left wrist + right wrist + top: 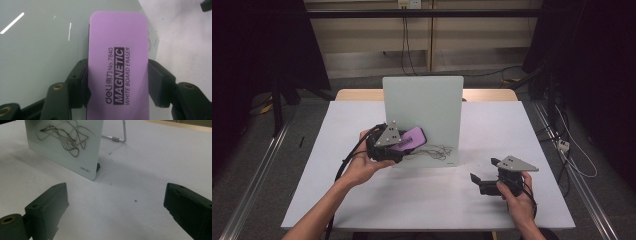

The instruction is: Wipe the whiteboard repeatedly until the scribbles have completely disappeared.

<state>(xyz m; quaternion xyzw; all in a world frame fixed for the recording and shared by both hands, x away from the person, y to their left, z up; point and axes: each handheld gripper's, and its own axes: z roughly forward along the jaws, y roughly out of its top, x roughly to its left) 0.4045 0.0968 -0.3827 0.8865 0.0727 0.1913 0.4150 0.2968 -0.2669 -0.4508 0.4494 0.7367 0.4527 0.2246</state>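
Note:
A purple magnetic whiteboard eraser (pixel 408 138) (pixel 117 67) is clamped between the jaws of my left gripper (pixel 396 145) (pixel 117 85), which is shut on its long sides. The eraser is held against the face of an upright pale glass whiteboard (pixel 424 112) (pixel 42 47) standing mid-table. Dark scribbled lines (pixel 437 150) (pixel 63 136) mark the board's lower part, just right of the eraser. My right gripper (pixel 484 176) (pixel 116 202) rests low over the table at the front right, open, with nothing between its jaws, pointed toward the board's lower corner (pixel 87 168).
The white table (pixel 492 130) carries the board, whose metal stand leg (pixel 120 136) reaches out behind it. Beyond the table's far edge, cables (pixel 404 35) hang down the wall. A cable and plug (pixel 563 145) lie on the floor at right.

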